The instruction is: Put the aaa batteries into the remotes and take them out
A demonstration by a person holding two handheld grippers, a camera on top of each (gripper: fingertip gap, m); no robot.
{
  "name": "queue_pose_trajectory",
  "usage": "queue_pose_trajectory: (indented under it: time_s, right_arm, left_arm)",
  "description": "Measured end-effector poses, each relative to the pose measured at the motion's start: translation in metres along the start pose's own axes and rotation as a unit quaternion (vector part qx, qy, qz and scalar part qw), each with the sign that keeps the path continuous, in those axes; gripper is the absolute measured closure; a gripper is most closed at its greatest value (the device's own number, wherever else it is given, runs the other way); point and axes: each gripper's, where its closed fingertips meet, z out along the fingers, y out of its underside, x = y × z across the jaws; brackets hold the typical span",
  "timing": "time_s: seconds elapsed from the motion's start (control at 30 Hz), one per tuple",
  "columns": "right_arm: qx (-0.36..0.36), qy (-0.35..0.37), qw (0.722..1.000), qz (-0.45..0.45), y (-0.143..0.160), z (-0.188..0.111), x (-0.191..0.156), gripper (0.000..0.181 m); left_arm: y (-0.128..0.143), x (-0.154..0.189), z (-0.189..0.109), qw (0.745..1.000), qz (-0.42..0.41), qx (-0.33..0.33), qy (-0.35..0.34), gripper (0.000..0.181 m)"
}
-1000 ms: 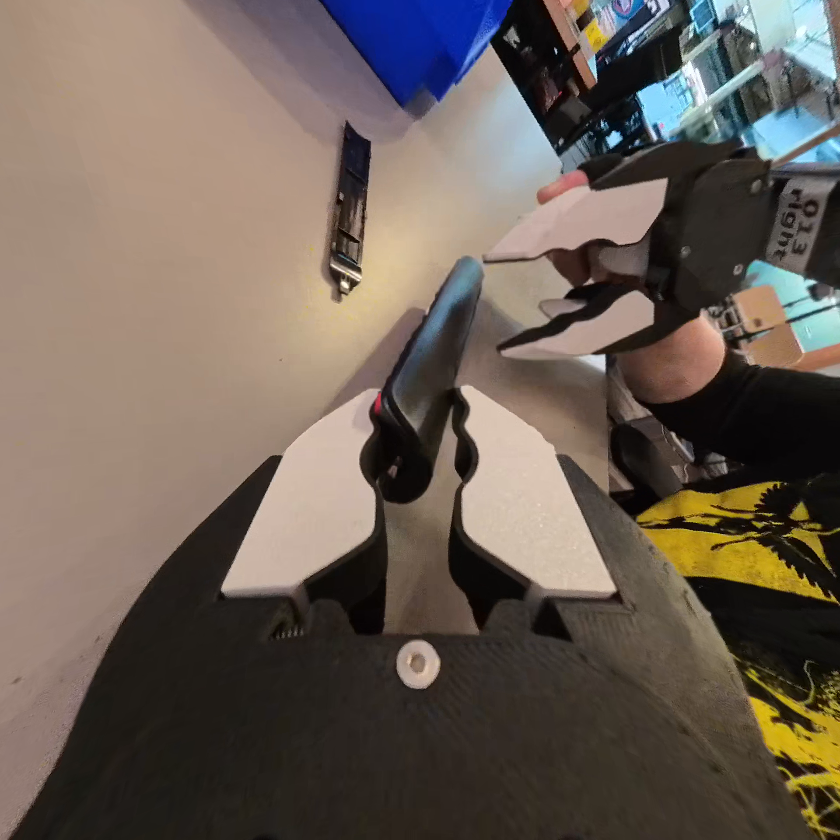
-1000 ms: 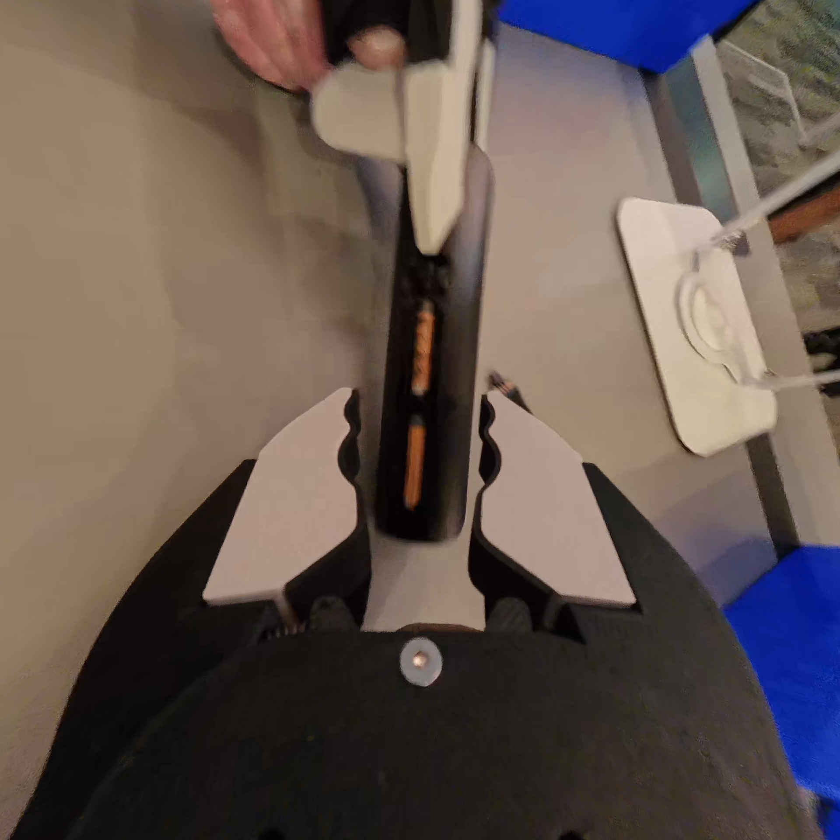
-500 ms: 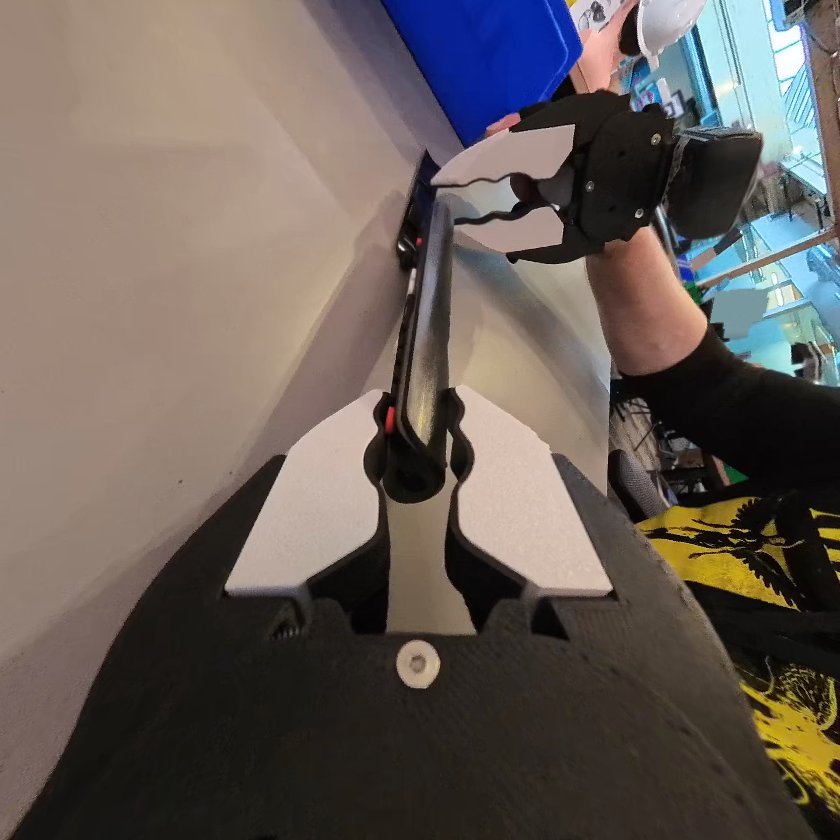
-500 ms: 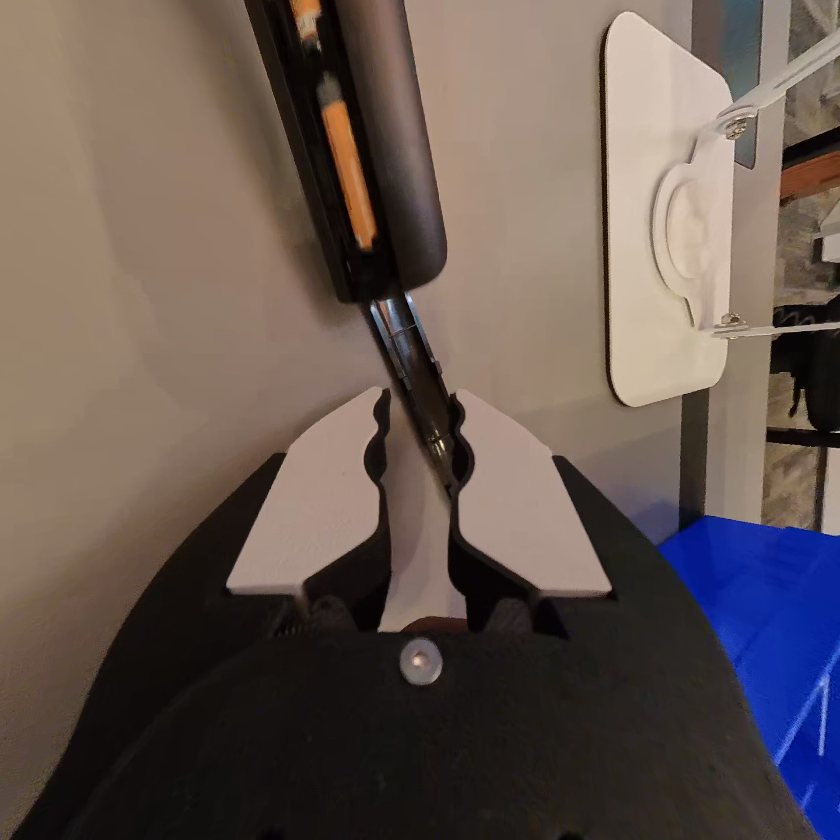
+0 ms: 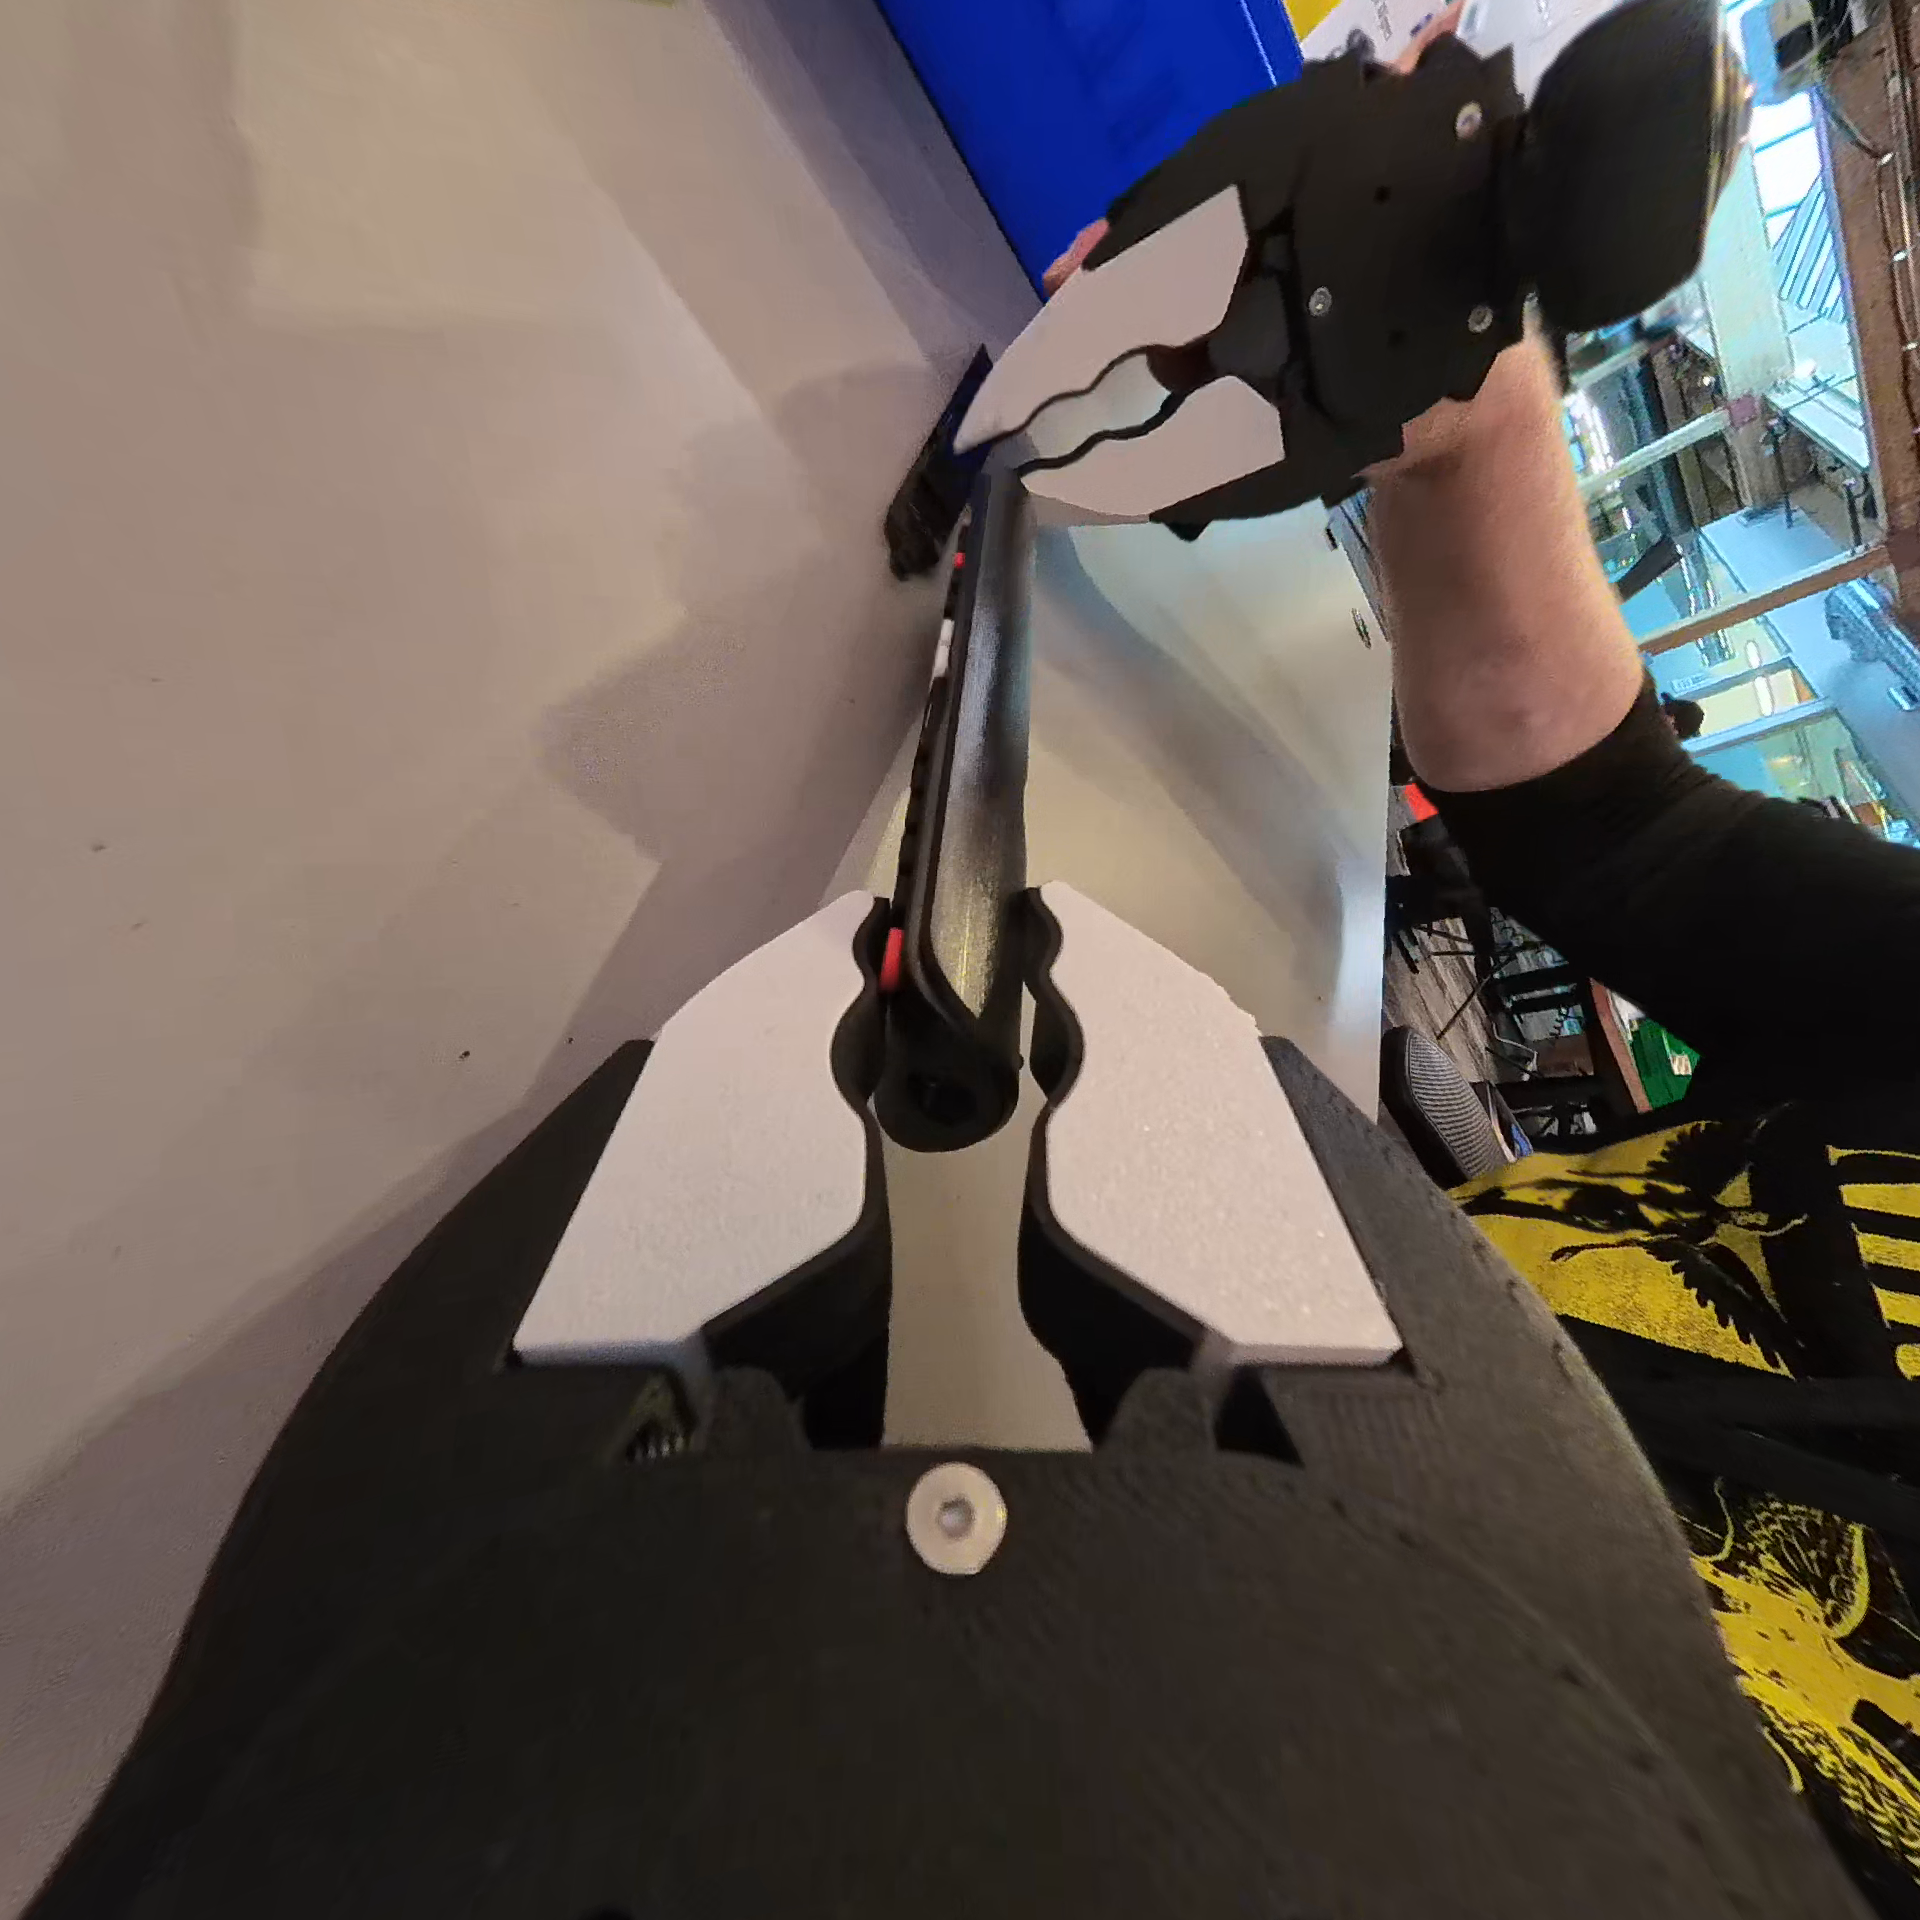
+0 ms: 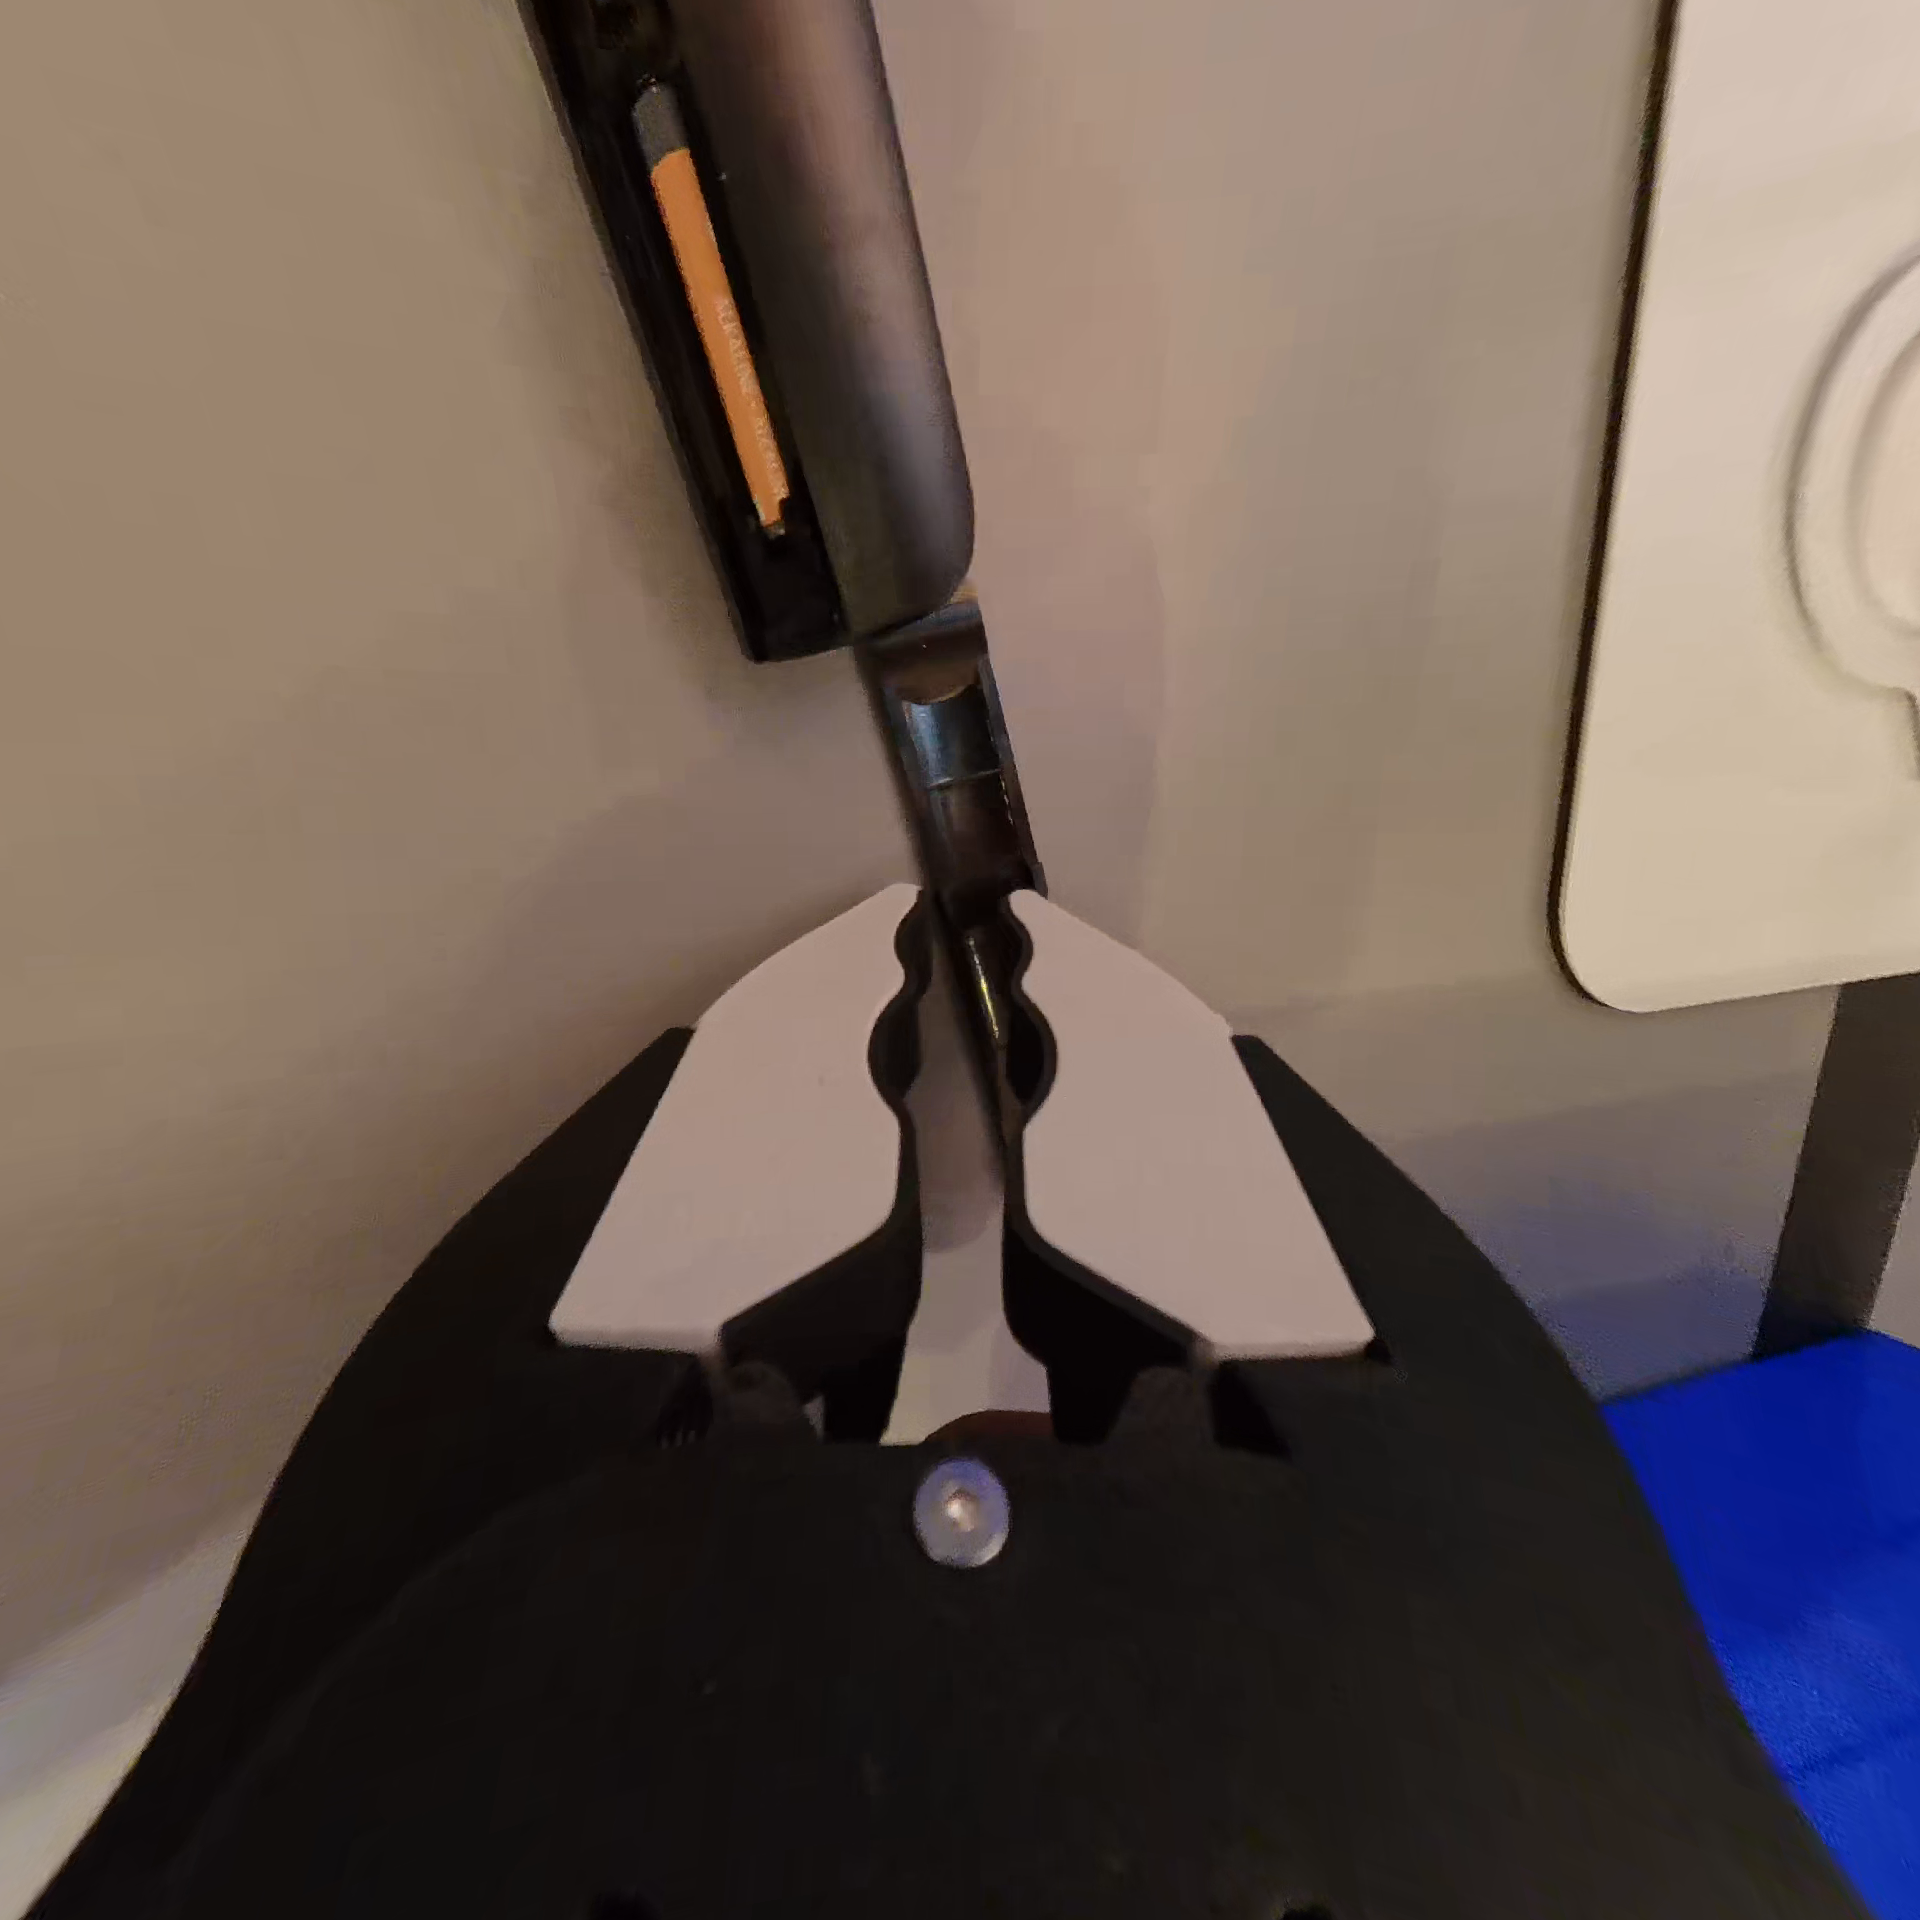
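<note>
My left gripper (image 5: 951, 914) is shut on the near end of a black remote (image 5: 982, 748), held on its edge over the grey table. In the right wrist view the remote (image 6: 821, 312) has its battery bay open, with an orange AAA battery (image 6: 717, 343) inside. A thin black battery cover (image 6: 961, 769) with a metal clip runs from the remote's end to between my right fingers. My right gripper (image 6: 966, 920) is shut on the cover's near end. It also shows in the left wrist view (image 5: 1003, 457), at the remote's far tip, beside the cover (image 5: 925, 509).
A white pad (image 6: 1714, 520) with a raised round part lies on the table to the right. A blue bin (image 6: 1787, 1558) is at the lower right, and a blue bin (image 5: 1091, 125) stands at the table's far side. A person's arm (image 5: 1507, 644) holds the right gripper. The left gripper's tips are roughly 20 cm from the right gripper's.
The left gripper turned the remote onto its edge and brought it to the cover on the table. The right gripper left the remote, went to the cover and shut on it.
</note>
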Motion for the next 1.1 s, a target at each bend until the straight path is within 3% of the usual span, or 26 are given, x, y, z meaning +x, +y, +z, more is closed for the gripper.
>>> queue_pose_trajectory:
  time_s: [0.07,0.2,0.3,0.5,0.57,0.83,0.9,1.1]
  right_arm:
    - [-0.005,-0.019,1.0,0.003,-0.001,0.001,0.0,0.175]
    - [-0.019,-0.026,0.999,-0.005,0.0,-0.001,0.004,0.154]
    - [-0.022,-0.027,0.999,-0.006,0.0,-0.001,0.005,0.148]
    - [-0.027,-0.081,0.996,0.015,0.001,0.001,0.002,0.154]
    - [-0.019,-0.106,0.994,0.022,-0.001,0.002,-0.001,0.163]
    - [-0.035,-0.116,0.992,0.03,-0.001,0.0,-0.001,0.167]
    - [-0.03,-0.136,0.989,0.046,-0.004,-0.005,-0.004,0.179]
    - [-0.017,-0.149,0.987,0.061,-0.008,-0.008,-0.011,0.179]
  left_arm:
    - [0.0,0.0,-0.001,1.0,0.001,0.002,-0.001,0.157]
    - [-0.002,0.001,-0.004,1.0,0.001,0.007,0.002,0.157]
    - [-0.004,0.001,-0.006,1.0,0.001,0.011,0.002,0.157]
    - [-0.005,0.001,-0.006,1.0,0.001,0.012,0.004,0.157]
    - [-0.006,0.002,-0.007,1.0,0.0,0.015,0.005,0.157]
    - [-0.008,0.002,-0.012,1.0,-0.002,0.023,0.009,0.157]
    - [-0.008,0.001,-0.014,1.0,-0.001,0.025,0.008,0.157]
    - [-0.009,0.001,-0.015,1.0,0.001,0.025,0.007,0.157]
